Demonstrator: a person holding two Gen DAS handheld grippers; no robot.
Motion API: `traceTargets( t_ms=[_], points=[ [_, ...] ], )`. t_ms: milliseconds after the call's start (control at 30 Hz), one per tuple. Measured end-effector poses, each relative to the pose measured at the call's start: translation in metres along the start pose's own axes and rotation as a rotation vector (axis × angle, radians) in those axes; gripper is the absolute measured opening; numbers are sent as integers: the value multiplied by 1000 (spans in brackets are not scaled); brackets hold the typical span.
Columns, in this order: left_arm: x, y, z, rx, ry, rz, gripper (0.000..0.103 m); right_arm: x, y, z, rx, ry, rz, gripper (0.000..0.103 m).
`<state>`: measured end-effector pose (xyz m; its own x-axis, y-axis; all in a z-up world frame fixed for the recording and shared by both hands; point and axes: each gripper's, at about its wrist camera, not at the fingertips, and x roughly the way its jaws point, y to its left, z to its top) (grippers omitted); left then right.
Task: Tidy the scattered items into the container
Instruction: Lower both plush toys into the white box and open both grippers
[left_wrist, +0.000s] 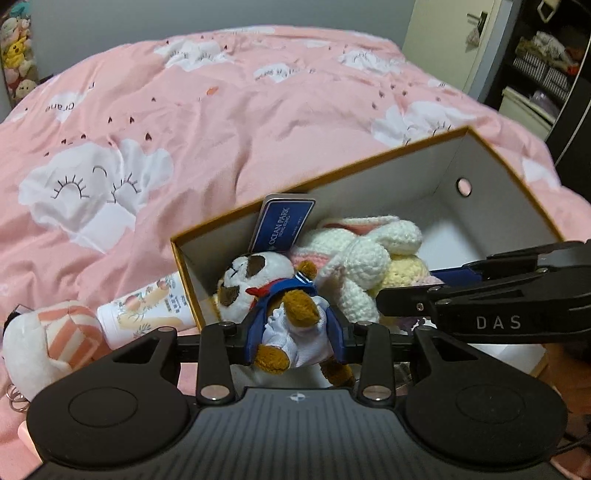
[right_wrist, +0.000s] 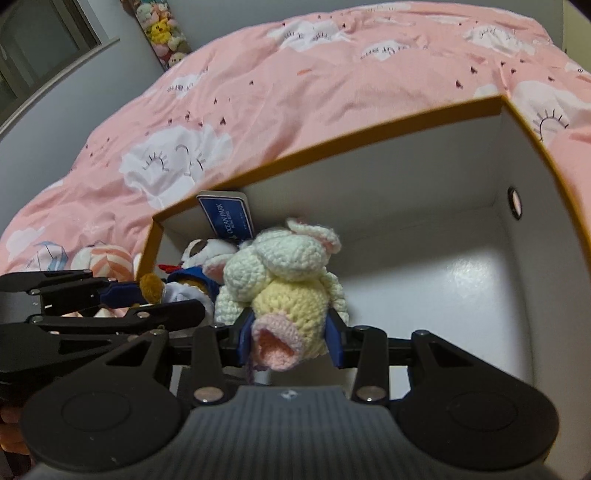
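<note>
An open cardboard box (left_wrist: 332, 177) with white inner walls lies on the bed. My left gripper (left_wrist: 295, 332) is shut on a panda plush (left_wrist: 258, 273) in a blue sailor outfit, held by its body over the box's left end. Its blue card tag (left_wrist: 284, 225) leans on the far wall. My right gripper (right_wrist: 290, 332) is shut on a white and yellow crocheted bunny (right_wrist: 284, 266), low inside the box (right_wrist: 369, 133) beside the panda (right_wrist: 199, 254). The two grippers are side by side, the left gripper (right_wrist: 147, 295) just left of the bunny (left_wrist: 369, 251).
Outside the box's left wall, a white lotion tube (left_wrist: 147, 310) and a pink-striped plush (left_wrist: 55, 339) with a key ring lie on the pink cloud-print duvet (left_wrist: 221, 110). The box floor (right_wrist: 461, 288) on the right is bare. Dark shelves (left_wrist: 535, 74) stand beyond the bed.
</note>
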<state>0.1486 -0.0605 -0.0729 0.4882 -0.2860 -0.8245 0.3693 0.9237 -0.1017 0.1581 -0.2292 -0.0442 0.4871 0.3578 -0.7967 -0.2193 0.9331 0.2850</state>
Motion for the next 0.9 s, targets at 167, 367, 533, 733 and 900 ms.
traceTargets(
  t_ms=[167, 367, 533, 733, 900],
  points=[
    [9, 3, -3, -5, 32, -12, 46, 10, 0, -1, 2, 45, 9, 45],
    [21, 1, -6, 13, 76, -8, 47, 20, -3, -5, 12, 109, 13, 47],
    [14, 2, -9, 13, 58, -19, 49, 19, -6, -6, 15, 124, 39, 52],
    [-8, 6, -9, 18, 11, -13, 54, 3, -3, -3, -35, 98, 62, 58],
    [-21, 8, -7, 7, -21, -32, 48, -5, -7, 3, -46, 74, 51, 57]
  ],
)
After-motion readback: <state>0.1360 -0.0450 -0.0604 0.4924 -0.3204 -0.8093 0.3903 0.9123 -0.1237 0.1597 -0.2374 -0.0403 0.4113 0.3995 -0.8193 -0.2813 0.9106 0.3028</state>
